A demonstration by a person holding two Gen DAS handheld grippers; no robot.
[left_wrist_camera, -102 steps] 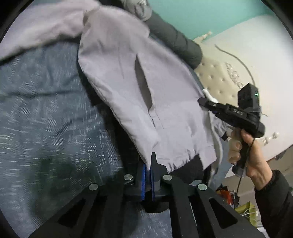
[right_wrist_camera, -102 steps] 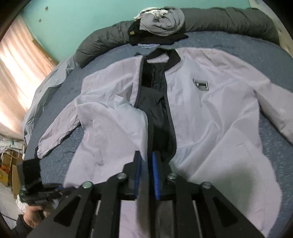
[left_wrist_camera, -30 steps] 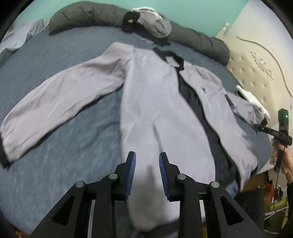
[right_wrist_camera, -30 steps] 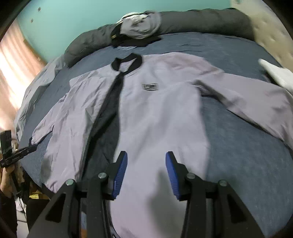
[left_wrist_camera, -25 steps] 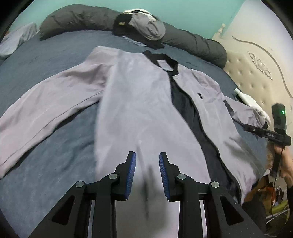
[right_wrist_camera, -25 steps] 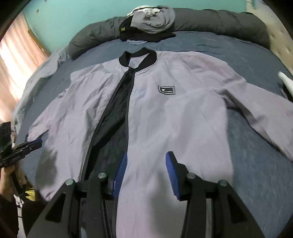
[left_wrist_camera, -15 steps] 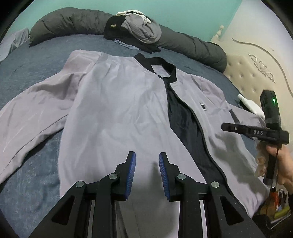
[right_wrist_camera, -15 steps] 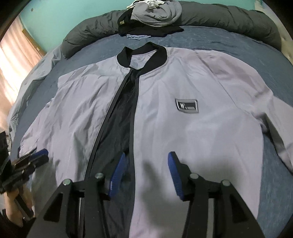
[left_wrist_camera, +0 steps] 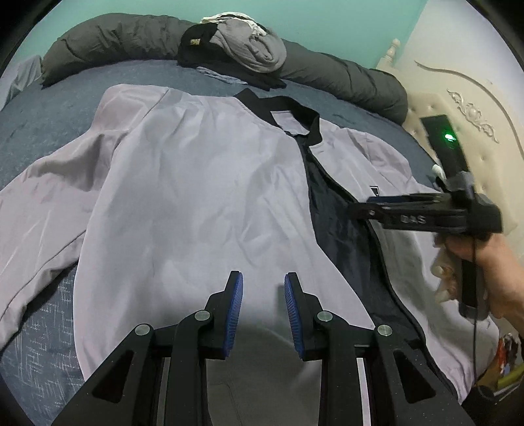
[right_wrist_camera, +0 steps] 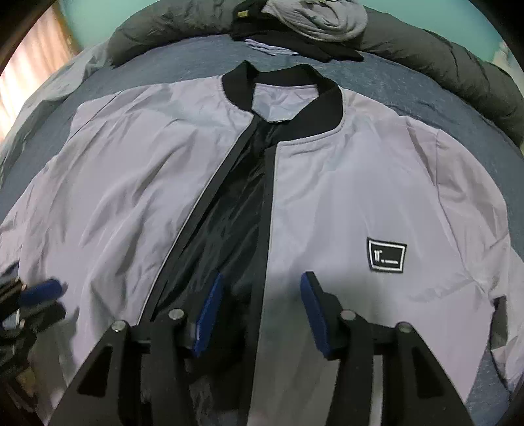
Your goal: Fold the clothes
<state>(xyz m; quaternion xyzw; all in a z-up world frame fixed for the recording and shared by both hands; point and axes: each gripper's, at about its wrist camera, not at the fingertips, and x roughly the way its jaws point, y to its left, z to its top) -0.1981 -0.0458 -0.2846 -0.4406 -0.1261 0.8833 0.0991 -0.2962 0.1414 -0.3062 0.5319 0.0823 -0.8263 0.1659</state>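
My left tongs (left_wrist_camera: 263, 306) hang over the left front panel of the jacket (left_wrist_camera: 196, 203), blue pads apart, nothing between them, not touching cloth that I can tell. A second ago this view sat further out toward the left sleeve (left_wrist_camera: 36, 209); now I'm in over the body, lower and closer. 3.4 s back both tongs were pinching the jacket and lifting it; now it's let go and lies spread flat, front up, zip open, on the bed (left_wrist_camera: 49, 108). So laying-out looks done and the first fold hasn't started, my read.

Right tongs (right_wrist_camera: 258, 309) have swung in over the open front, straddling the right zip edge, jaws closing but pads not pressing on anything yet. Earlier they were out past the right chest; the badge (right_wrist_camera: 386, 254) now sits just right of them. Probably going for the placket to shut the front.

Count: one jacket, two sleeves, one collar (right_wrist_camera: 288, 95), one badge, one pile of other clothes (right_wrist_camera: 314, 23) at the far edge on a dark duvet roll (left_wrist_camera: 344, 82), two tongs, one hand (left_wrist_camera: 478, 265) visible.
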